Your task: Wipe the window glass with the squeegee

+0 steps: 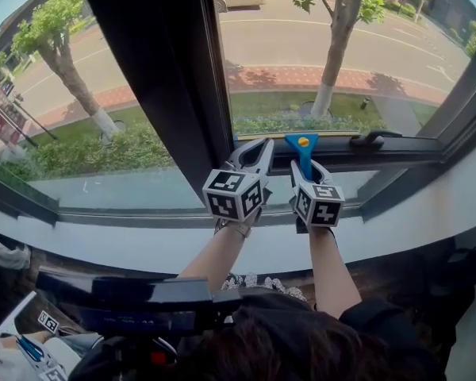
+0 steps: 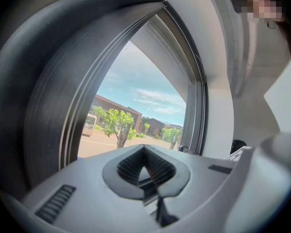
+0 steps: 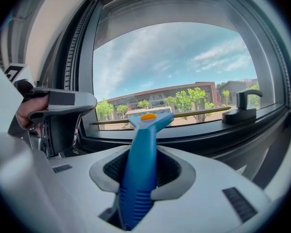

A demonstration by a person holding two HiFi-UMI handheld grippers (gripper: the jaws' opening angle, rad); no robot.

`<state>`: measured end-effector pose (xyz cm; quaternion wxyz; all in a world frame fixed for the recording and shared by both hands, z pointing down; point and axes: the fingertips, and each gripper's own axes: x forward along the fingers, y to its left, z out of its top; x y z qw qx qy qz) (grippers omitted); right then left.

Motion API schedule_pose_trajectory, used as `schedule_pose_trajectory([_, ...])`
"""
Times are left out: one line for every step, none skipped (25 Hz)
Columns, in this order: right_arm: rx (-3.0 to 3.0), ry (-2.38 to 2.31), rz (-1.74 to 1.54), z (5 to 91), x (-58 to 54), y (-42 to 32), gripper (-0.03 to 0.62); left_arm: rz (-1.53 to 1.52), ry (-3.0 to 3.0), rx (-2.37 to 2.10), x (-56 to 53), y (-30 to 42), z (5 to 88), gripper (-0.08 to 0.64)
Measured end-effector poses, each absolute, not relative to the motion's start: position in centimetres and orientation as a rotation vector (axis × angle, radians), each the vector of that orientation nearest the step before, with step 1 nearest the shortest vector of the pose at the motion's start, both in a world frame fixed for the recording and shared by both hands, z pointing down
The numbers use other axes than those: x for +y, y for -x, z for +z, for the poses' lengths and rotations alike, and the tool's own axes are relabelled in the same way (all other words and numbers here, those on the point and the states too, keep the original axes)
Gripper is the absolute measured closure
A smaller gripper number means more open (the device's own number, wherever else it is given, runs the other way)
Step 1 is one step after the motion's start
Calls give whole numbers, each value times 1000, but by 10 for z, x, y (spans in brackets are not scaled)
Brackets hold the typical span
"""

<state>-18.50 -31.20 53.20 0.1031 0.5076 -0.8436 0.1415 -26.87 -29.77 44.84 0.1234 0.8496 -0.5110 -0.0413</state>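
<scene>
Head cam: steeply down from above. Gripper cams: close behind jaws, facing window glass (image 3: 174,62); all share it.

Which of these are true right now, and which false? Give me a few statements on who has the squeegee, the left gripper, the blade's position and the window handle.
1. The right gripper is shut on the handle of the blue squeegee. True.
2. The left gripper holds a cloth. False: its jaws are together with nothing between them.
3. The squeegee's blade is near the top of the window glass. False: it sits low, just above the bottom frame.
4. The black window handle lies to the right of the squeegee. True.
</scene>
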Motion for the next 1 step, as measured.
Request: schedule_pose_trajectory([-2487, -1506, 416, 531, -312, 184, 466, -118, -2481, -1485, -298, 268, 448, 565])
